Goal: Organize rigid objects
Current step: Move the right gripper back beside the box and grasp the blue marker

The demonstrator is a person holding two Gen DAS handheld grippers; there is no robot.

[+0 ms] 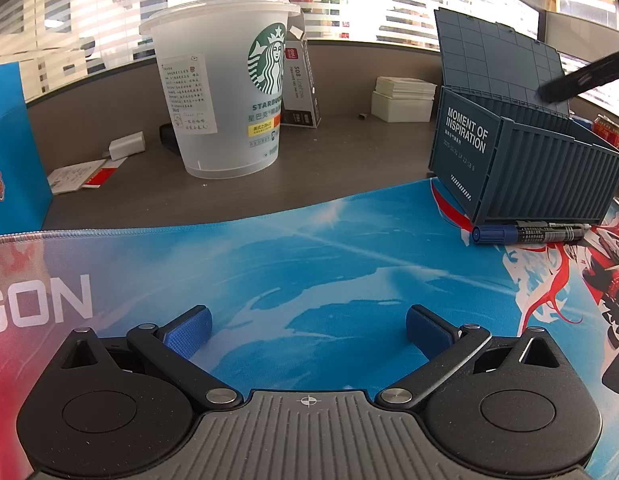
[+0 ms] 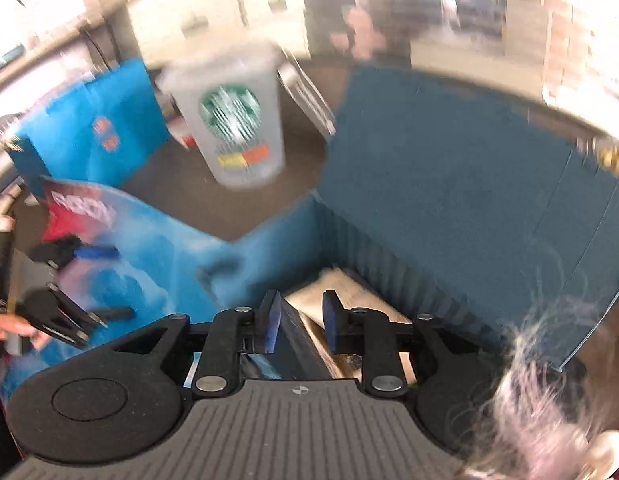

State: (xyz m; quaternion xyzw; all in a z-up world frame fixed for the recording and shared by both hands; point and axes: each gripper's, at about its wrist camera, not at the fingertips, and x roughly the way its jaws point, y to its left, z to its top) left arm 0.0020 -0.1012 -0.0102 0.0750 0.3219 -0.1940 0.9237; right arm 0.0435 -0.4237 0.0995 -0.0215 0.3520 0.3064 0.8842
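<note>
Container box: lid raised, on the desk mat's far right corner; blue-capped marker against its base.
Right gripper: above the box interior; jaws slightly parted around a dark object, contact unclear.
Left gripper: jaws wide apart, empty.
Risk: object may snag the ribbed wall or land askew.

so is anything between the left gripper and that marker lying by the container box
Nothing visible. The left gripper is open over bare mat, and the marker lies ahead and to the right, against the front wall of the container box. Only open mat lies between them.
</note>
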